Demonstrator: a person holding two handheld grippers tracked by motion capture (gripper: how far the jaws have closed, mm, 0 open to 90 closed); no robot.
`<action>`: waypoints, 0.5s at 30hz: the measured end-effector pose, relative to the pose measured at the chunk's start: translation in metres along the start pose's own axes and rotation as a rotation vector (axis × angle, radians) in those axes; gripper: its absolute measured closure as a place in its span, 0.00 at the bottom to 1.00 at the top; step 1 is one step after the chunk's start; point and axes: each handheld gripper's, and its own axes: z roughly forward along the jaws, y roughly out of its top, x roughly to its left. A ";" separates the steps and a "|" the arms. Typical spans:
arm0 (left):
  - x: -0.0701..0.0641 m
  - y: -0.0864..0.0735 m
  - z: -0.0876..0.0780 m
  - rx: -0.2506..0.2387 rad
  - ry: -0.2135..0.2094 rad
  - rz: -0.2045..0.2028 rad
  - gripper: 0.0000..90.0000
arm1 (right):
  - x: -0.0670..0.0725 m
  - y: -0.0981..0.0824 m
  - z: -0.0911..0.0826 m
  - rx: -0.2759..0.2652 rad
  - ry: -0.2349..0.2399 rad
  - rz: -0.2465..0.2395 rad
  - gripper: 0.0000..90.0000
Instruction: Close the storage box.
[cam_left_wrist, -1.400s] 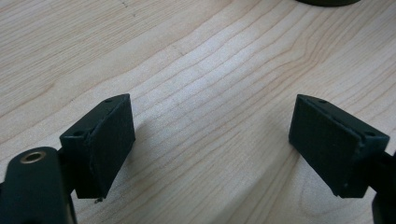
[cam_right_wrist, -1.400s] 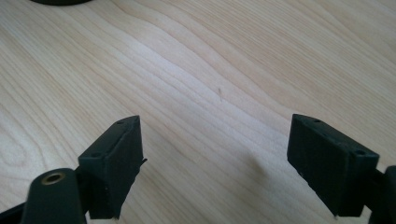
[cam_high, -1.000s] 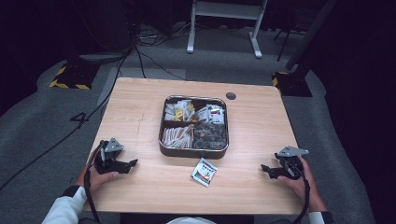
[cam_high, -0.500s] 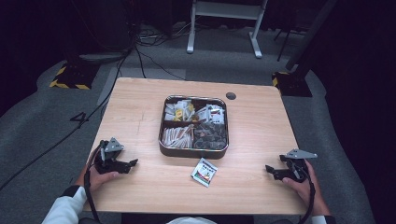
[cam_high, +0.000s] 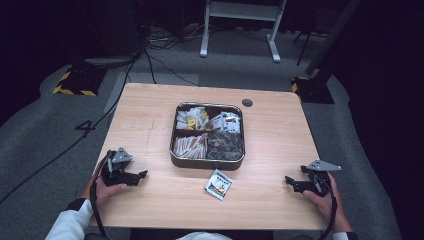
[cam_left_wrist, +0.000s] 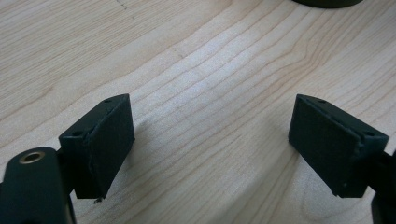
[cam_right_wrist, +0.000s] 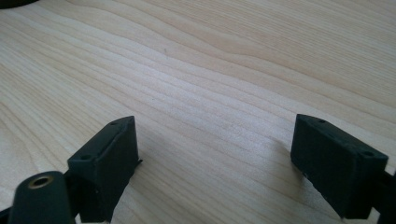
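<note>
Tin (cam_high: 207, 164) ahead-right of my left claw (cam_high: 141, 176); grommet (cam_high: 247, 103) beyond tin; cables (cam_high: 160, 62) on floor far ahead.

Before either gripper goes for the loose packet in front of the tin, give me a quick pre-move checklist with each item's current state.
1. Left gripper open, nothing between its jaws: ok.
2. Right gripper open, nothing between its jaws: ok.
3. Packet lies alone on the table, apart from the tin: ok.
4. Bare wood between each gripper and the packet: ok.
5. Packet lying flat enough to pinch from above: cannot tell.
6. Room in the tin's compartments for one more packet: cannot tell; all four hold contents.
</note>
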 end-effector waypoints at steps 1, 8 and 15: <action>0.000 0.000 0.000 0.001 0.000 0.000 0.16 | 0.000 0.000 0.000 -0.002 -0.001 0.000 0.17; 0.000 0.000 0.000 0.000 0.000 0.001 0.16 | 0.000 0.000 0.000 -0.002 0.000 0.006 0.18; 0.000 0.000 0.000 0.000 0.000 0.000 0.16 | -0.001 0.001 0.001 0.000 -0.003 0.006 0.17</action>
